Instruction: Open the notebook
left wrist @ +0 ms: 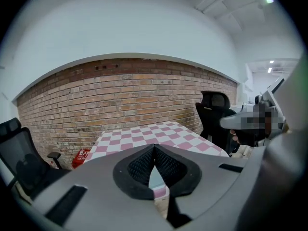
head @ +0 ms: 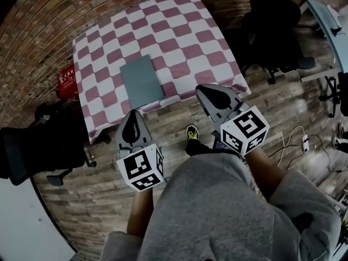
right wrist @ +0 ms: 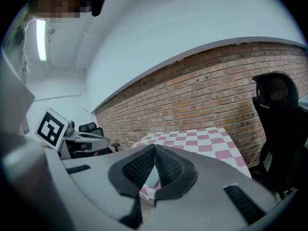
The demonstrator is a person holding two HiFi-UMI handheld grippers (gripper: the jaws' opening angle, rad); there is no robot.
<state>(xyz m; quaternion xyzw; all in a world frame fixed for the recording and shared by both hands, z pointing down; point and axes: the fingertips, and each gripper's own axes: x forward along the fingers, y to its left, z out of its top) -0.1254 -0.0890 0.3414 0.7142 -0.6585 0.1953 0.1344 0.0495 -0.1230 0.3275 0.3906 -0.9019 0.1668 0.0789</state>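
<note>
A plain grey-green closed notebook (head: 141, 80) is lying flat on the desk covered in a pink-and-white checked cloth (head: 179, 37), towards the front edge nearest the person, its long side running away from them. That spot is keeping it within easy reach from the open side of the desk, which is standing against a red brick wall (head: 43, 15).

The person is standing on the wooden plank floor (head: 179, 121), short of the desk. The left tool (head: 132, 116) is pointing at the near edge below the notebook, and the right tool (head: 205, 90) is pointing at the cloth just to the notebook's right. Neither is touching the notebook or the cloth.

In the left gripper view the left tool (left wrist: 154, 153) is showing its black ribbed pads pressed together with nothing between them. The right tool (right wrist: 154, 155) is doing the same in its own view. Judging from this, the cover is not yet being worked on, and one tool will likely need to part its pads to catch the cover's free edge.
</note>
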